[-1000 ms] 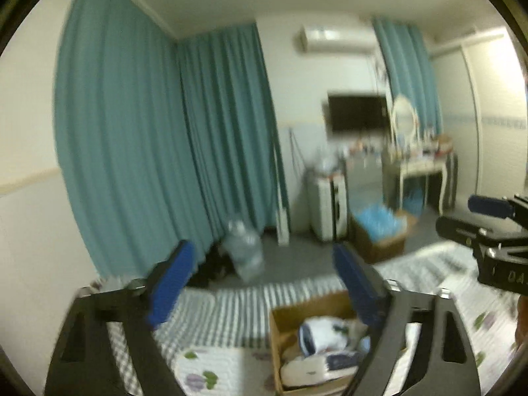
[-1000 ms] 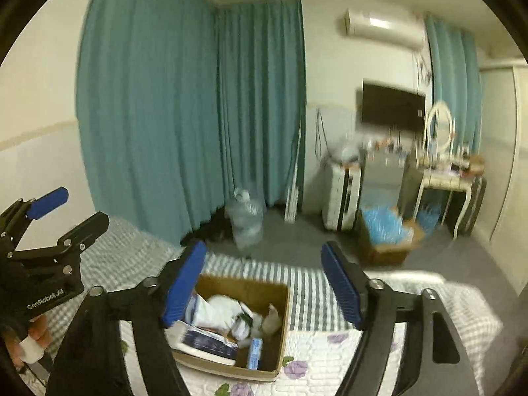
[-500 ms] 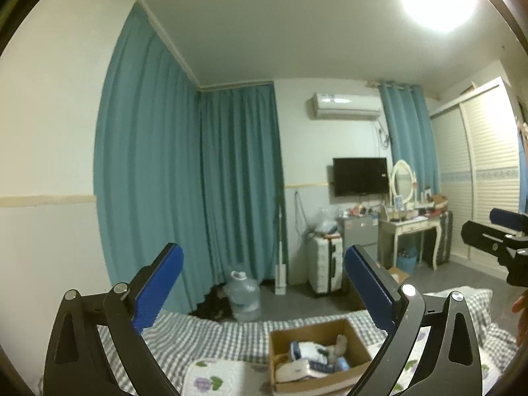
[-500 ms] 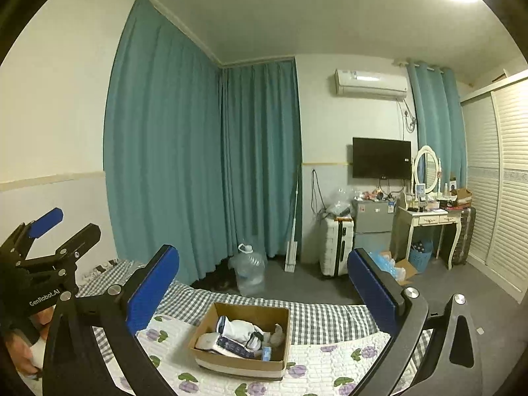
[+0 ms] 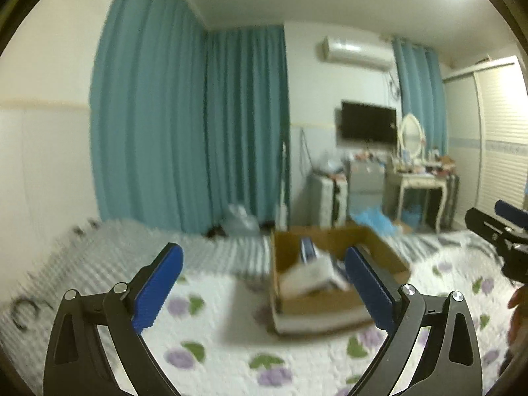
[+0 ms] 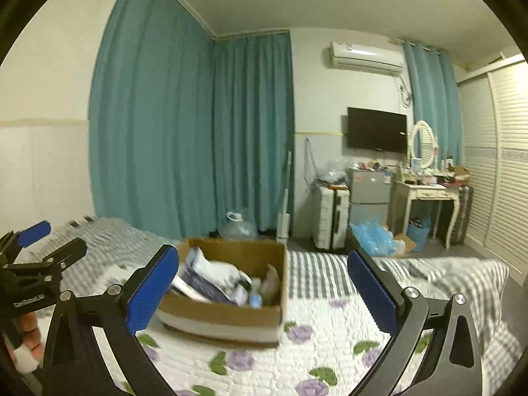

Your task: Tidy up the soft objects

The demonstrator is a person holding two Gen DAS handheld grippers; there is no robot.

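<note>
Both your left gripper (image 5: 264,280) and right gripper (image 6: 263,283) gape wide and empty before the cardboard box (image 6: 231,313) on the quilt (image 6: 330,346), whose soft packets (image 6: 214,274) look light and squashy, so pinch one mid-body.

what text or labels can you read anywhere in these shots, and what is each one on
"GenRobot.AI": faint white print on the body of the left tongs, right wrist view.
Air conditioner: a small mark, too small to read.
Packages in the cardboard box: print too blurred to read.
Left wrist view: nothing legible.
</note>
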